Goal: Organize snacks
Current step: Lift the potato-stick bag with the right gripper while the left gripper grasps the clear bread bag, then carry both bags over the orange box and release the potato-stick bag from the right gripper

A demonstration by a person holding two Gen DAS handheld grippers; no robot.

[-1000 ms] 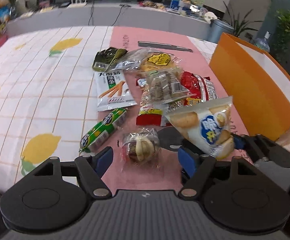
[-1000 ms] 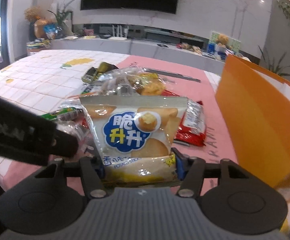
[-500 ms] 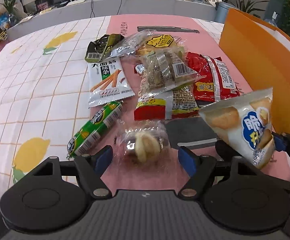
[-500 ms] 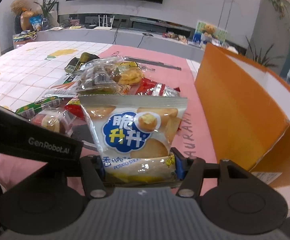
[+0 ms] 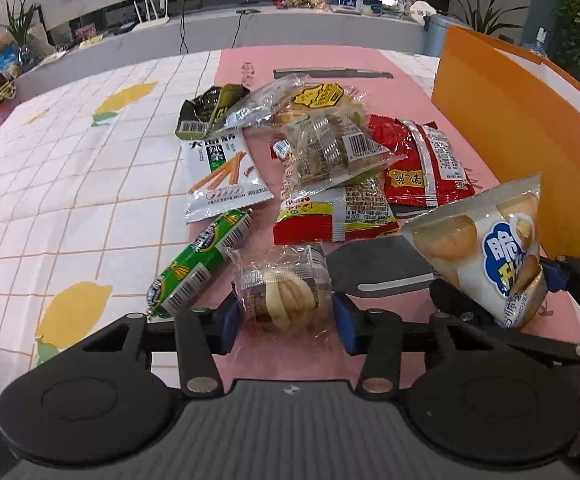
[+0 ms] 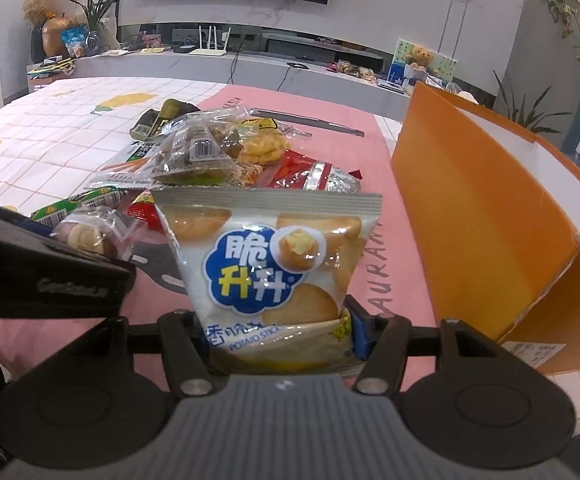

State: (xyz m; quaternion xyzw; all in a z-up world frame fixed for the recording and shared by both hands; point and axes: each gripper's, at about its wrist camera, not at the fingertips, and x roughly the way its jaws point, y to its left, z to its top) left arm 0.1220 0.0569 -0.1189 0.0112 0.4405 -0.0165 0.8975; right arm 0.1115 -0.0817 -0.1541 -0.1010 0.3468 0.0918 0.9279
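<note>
Straddling the clear bun pack (image 5: 281, 294) with my left tongs (image 5: 283, 322), jaws wide, pack on the pink mat (image 5: 370, 56) of the desk, green sausage (image 5: 197, 262) just left. Right view: my right tongs (image 6: 275, 334) clamp the chip bag (image 6: 267, 256) upright, orange box (image 6: 486, 216) to its right.

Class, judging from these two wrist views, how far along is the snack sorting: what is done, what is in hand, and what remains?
Done: nothing visibly; the orange box interior is hidden. In hand: the right gripper is shut on the potato-stick bag; the left gripper is open around the clear-wrapped pastry. Left: the green sausage, the red packet and the rest of the pile.
</note>
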